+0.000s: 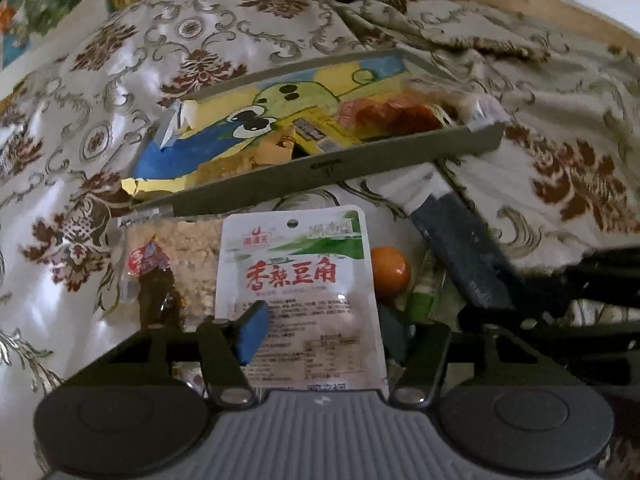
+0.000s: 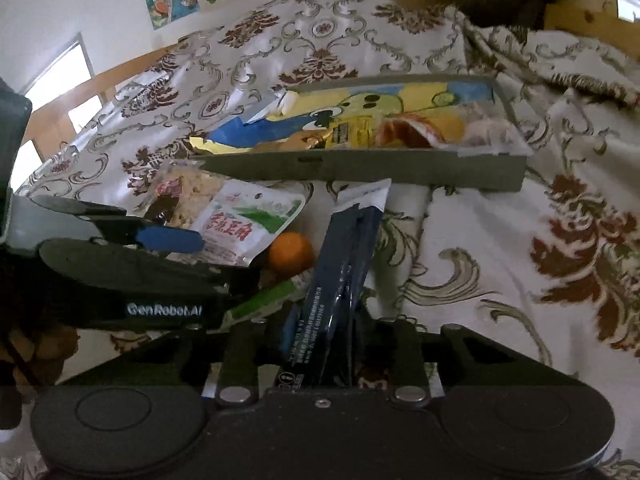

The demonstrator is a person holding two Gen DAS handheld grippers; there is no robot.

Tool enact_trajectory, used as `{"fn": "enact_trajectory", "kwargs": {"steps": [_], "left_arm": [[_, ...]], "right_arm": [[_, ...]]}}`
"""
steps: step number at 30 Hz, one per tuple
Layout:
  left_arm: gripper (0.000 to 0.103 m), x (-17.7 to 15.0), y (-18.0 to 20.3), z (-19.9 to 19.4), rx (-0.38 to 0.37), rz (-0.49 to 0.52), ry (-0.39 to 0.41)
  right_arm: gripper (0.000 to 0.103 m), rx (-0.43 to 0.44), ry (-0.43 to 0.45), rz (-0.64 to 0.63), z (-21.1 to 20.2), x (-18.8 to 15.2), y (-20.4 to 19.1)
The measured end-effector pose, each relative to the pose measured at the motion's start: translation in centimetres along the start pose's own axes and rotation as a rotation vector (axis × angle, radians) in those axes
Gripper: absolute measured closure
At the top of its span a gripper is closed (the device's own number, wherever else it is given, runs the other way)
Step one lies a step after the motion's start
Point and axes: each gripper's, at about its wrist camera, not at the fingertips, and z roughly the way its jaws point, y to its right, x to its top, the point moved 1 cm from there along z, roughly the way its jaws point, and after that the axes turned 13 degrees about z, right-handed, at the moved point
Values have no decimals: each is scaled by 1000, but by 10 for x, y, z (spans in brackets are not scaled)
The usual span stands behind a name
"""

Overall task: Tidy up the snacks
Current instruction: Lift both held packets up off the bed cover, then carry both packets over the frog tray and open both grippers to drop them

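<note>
My left gripper point(image 1: 320, 328) is shut on a white and green snack pouch point(image 1: 298, 272) with red characters, held just in front of the grey tray point(image 1: 320, 168). My right gripper point(image 2: 320, 340) is shut on a dark blue packet point(image 2: 344, 256) with a white top, also short of the tray point(image 2: 360, 168). The tray holds a large yellow and blue cartoon bag point(image 1: 256, 120) and red-orange snack packs point(image 1: 388, 114). The pouch and the left gripper's blue pad show in the right wrist view point(image 2: 244, 228).
On the patterned cloth point(image 1: 160, 48) in front of the tray lie a clear rice-cracker pack point(image 1: 168, 264), a small orange point(image 1: 390, 272) and a green and white packet point(image 1: 424, 296). Wooden furniture point(image 2: 580, 8) stands at the back right.
</note>
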Motion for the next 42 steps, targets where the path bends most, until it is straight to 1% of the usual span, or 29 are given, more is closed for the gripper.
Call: {"fn": "enact_trajectory", "kwargs": {"steps": [2, 4, 5, 7, 10, 13, 16, 19, 23, 25, 28, 30, 35, 42], "left_arm": [[34, -1, -1, 0, 8, -16, 1], [20, -3, -5, 2, 43, -44, -18], [17, -4, -7, 3, 53, -52, -26], [5, -7, -12, 5, 86, -57, -44], [0, -11, -17, 10, 133, -12, -66], [0, -14, -18, 19, 114, 33, -76], [0, -13, -24, 27, 78, 5, -87], [1, -12, -30, 30, 47, -2, -94], [10, -11, -26, 22, 36, 21, -88], [19, -9, -23, 16, 31, 33, -74], [21, -7, -19, 11, 32, 48, -87], [22, -6, -18, 10, 37, 47, -92], [23, -6, -30, 1, 33, -38, -89], [23, -11, -55, -23, 26, -136, -41]], "right_arm": [[74, -6, 2, 4, -2, -1, 2], [74, -6, -4, 18, -2, -1, 5], [74, -4, -5, 21, -3, 0, 7], [74, 2, -8, 27, -3, -1, 8], [74, 17, -15, 27, -2, -1, 7], [74, 32, -18, 21, 1, -1, 4], [74, 36, -16, 9, 4, 0, 1], [74, 43, -19, 5, 8, 0, 0], [78, 48, 4, 0, 5, 0, -4], [79, 36, 31, -24, 1, -1, -7], [80, 25, 58, -58, -5, -2, -10], [81, 26, 63, -57, -8, -2, -9], [81, 33, 66, -34, -12, 2, -5], [81, 57, 71, -29, -15, 2, -7]]}}
